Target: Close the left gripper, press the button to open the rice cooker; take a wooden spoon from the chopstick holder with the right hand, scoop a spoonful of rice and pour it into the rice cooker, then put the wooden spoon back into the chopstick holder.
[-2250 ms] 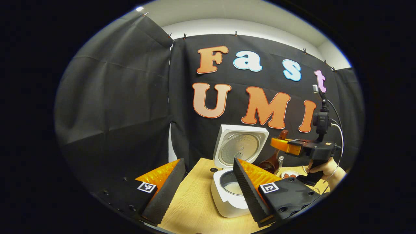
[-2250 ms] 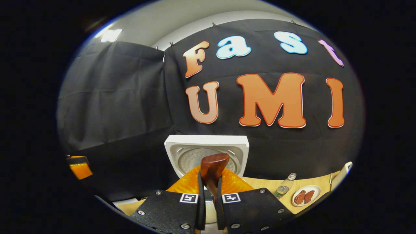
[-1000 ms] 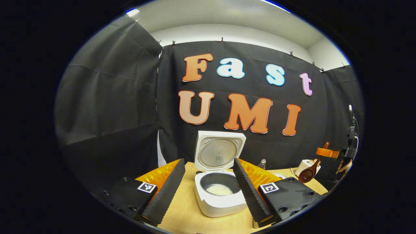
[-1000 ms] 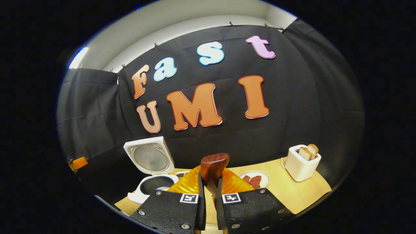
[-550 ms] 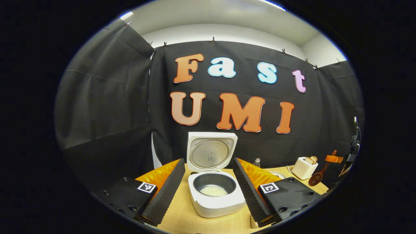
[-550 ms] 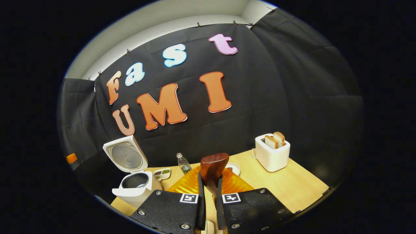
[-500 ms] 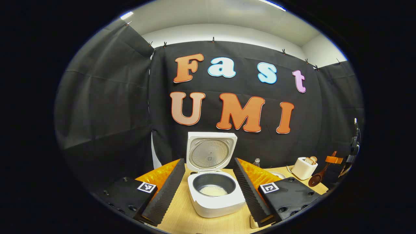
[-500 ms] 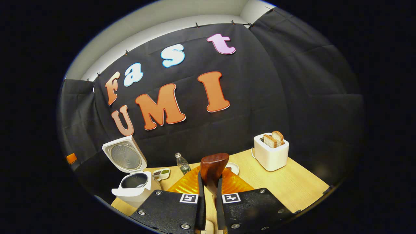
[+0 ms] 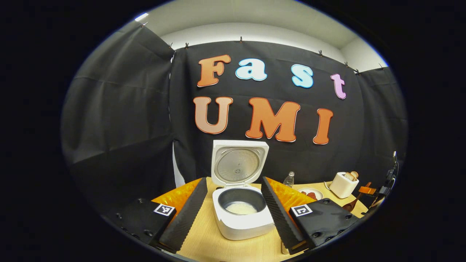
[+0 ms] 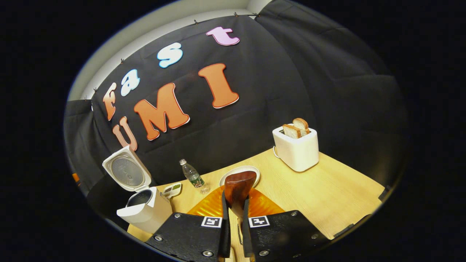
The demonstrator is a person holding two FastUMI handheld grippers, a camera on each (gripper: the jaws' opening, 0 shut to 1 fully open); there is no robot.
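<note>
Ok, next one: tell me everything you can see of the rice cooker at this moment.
The rice cooker is a white, boxy appliance with rounded corners, standing on the wooden table. Its hinged lid stands open and upright at the back, showing a round, metallic-looking inner plate. The dark inner pot holds a small patch of white rice. Nothing touches it; the open left gripper frames it from nearer the camera.

A white toaster holding two bread slices stands on the wooden counter, with a plate, water bottle and small dish nearby.
</note>
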